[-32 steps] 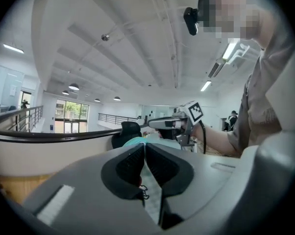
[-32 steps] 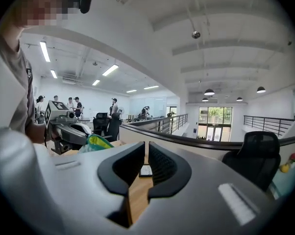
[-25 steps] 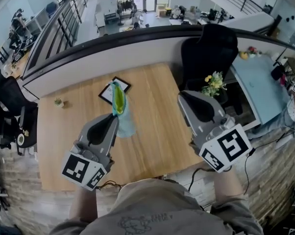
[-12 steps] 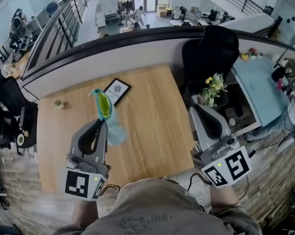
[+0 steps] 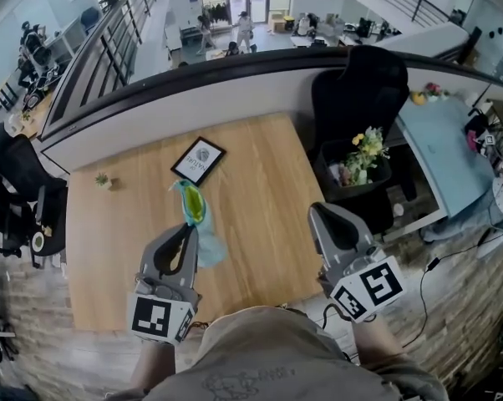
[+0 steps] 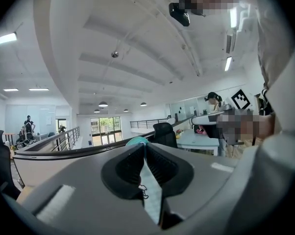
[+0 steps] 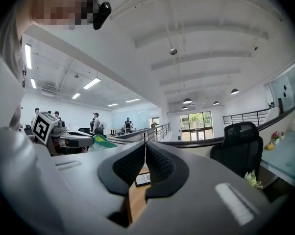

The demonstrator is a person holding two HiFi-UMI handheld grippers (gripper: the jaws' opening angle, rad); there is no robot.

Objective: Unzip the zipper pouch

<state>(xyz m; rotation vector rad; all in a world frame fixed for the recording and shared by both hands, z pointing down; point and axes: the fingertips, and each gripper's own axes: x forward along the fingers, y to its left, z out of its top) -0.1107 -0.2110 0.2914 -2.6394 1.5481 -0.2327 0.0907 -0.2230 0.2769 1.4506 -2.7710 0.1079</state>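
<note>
1. Gripping the zipper pouch [image 6: 151, 195] between the clenched pads of the left gripper [image 6: 143, 153]; pale blue fabric pinched flat in the jaw line, a small dark loop at the pad edge, possibly the pull, too small to tell.
2. Holding the pouch up off the table [image 5: 260, 190], green-yellow top end pointing away from the person, blue body hanging toward the left jaws; likely lifted so the zipper line hangs free and reachable.
3. Keeping one end anchored on the left side, judged as the bracing grip an unzip needs.
4. Right gripper [image 7: 145, 153] squeezed closed on nothing, only table wood and a framed card [image 5: 198, 159] visible past the pads.
5. Right gripper well apart from the pouch, out over the table's right edge; no hold on the pull, so the unzipping stroke judged not under way.
6. Zipper open or closed: cannot tell from these views.
7. Next move, as a guess: opening the right jaws, reaching across to the pull, pulling away from the left hold.
8. Around: small plant [image 5: 104, 180] near the table's left side, black chair [image 5: 356, 90] and flowers [image 5: 364, 149] beyond the right edge.
</note>
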